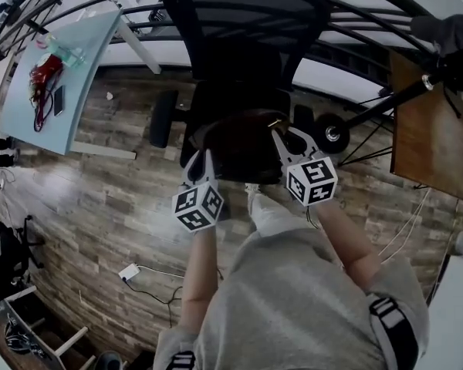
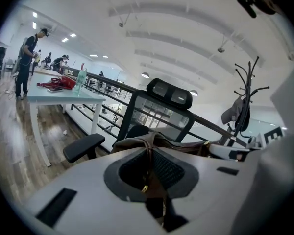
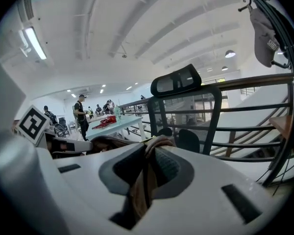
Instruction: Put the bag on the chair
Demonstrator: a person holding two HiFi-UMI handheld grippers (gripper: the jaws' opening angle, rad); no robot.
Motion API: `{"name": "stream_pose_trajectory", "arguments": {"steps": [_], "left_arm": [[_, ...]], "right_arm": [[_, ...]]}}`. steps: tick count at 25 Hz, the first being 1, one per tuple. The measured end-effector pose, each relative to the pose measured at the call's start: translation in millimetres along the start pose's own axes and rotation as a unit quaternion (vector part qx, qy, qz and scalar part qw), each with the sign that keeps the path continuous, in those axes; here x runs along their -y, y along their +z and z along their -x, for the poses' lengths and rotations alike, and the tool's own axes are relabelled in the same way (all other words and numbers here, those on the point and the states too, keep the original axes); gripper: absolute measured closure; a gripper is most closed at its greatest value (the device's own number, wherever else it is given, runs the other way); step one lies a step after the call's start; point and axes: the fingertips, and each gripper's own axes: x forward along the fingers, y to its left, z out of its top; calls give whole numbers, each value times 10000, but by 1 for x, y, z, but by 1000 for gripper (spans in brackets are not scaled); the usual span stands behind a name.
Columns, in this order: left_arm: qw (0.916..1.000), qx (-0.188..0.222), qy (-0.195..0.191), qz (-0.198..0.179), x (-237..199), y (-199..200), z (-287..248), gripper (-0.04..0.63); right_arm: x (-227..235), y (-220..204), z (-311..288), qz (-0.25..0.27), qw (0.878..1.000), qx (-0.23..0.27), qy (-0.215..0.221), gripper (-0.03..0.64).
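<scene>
A dark brown bag [image 1: 239, 141] hangs between my two grippers, over the front of the black office chair's seat [image 1: 235, 99]; whether it rests on the seat I cannot tell. My left gripper [image 1: 204, 159] is shut on the bag's left edge, and my right gripper [image 1: 280, 139] is shut on its right edge. In the left gripper view the jaws [image 2: 149, 180] pinch a brown strap with a brass fitting, with the bag's top [image 2: 137, 142] just beyond. The right gripper view shows its jaws [image 3: 144, 180] pressed on a fold of brown leather [image 3: 159, 142]. The chair's mesh back [image 2: 159, 112] stands behind the bag.
A pale table [image 1: 77, 60] with a red object and a bottle stands at the left. A wooden desk [image 1: 424, 129] is at the right, a coat stand [image 2: 245, 106] next to it. A railing runs behind the chair. Cables and a white adapter [image 1: 129, 271] lie on the wood floor. People stand far off.
</scene>
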Motion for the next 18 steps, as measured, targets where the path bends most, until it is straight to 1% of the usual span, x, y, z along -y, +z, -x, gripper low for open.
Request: {"name": "stream_pose_trajectory", "arguments": {"steps": [5, 9, 18], "left_arm": [[9999, -166, 20, 24, -11, -2, -51, 563], [9995, -303, 25, -22, -25, -9, -88, 563], [9972, -745, 67, -81, -61, -41, -170, 563]], "right_arm": [[29, -7, -48, -90, 9998, -125, -102, 583], [47, -21, -84, -203, 9992, -268, -214, 583], [87, -65, -156, -303, 9964, -672, -425, 583]]}}
